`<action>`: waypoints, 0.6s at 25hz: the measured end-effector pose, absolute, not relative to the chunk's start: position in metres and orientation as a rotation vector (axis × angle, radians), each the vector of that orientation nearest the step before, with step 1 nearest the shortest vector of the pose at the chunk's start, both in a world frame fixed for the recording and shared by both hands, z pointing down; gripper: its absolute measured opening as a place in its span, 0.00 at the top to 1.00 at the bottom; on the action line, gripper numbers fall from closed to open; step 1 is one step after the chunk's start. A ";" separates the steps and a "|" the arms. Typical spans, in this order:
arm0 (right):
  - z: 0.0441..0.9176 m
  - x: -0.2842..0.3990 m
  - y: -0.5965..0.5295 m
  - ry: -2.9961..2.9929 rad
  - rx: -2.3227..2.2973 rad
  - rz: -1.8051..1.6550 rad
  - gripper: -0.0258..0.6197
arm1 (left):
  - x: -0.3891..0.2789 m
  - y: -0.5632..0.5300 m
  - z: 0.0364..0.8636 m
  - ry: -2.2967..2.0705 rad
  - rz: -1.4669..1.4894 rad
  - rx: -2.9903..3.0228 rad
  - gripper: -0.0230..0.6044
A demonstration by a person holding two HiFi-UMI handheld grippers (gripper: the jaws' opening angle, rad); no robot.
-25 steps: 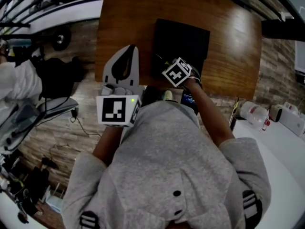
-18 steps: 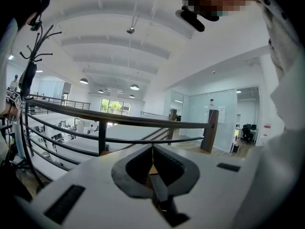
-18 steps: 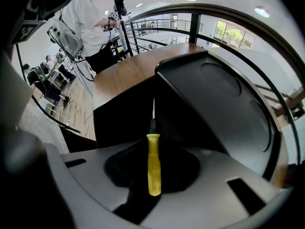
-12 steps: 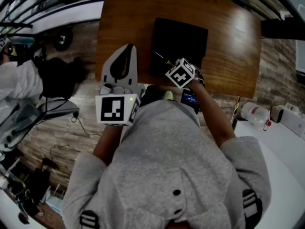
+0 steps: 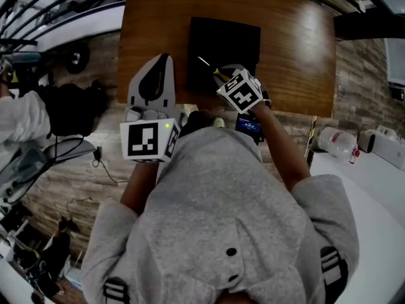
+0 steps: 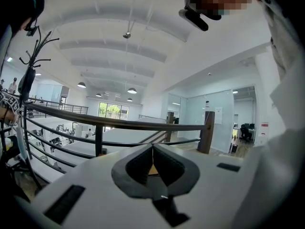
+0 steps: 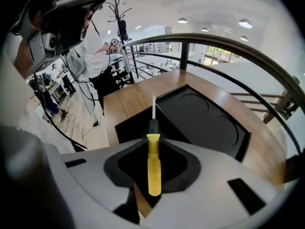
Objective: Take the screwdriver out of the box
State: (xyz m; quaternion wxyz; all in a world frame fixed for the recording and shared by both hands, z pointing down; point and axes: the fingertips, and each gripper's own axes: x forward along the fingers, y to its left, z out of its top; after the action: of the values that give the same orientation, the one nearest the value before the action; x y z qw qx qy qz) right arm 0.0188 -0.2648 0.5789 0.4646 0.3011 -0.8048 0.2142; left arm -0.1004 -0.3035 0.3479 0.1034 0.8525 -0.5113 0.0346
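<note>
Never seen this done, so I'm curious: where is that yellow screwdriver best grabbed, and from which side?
Grip the screwdriver by its yellow handle, from the butt end, as the right gripper holds it: jaws on its sides, thin shaft pointing away over the black box. The handle offers width; the shaft might slip.

The screwdriver [image 7: 153,168] has a yellow handle, a short black collar and a thin bare metal shaft. It is clamped by the handle between the jaws of the right tongs [image 7: 152,144], lying lengthwise along them. The butt sits deep between the jaws and the shaft sticks straight out past their tips. The box [image 7: 205,118] is a black, shallow, open tray with two round hollows pressed into its floor. It lies flat on the wooden surface [image 5: 297,56], ahead of and below the right tongs' tips. The shaft's tip shows over the box's near corner.
</note>
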 end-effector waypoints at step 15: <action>0.414 0.066 -0.252 -2.395 1.128 0.397 0.83 | -0.057 -0.254 0.322 -1.489 0.087 2.604 0.94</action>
State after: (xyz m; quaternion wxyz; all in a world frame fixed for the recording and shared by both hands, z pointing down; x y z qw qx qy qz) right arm 0.0659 -0.2520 0.4137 0.2303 0.4102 -0.8705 0.1443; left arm -0.0565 -0.2535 0.3223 0.0702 0.8656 -0.4950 0.0288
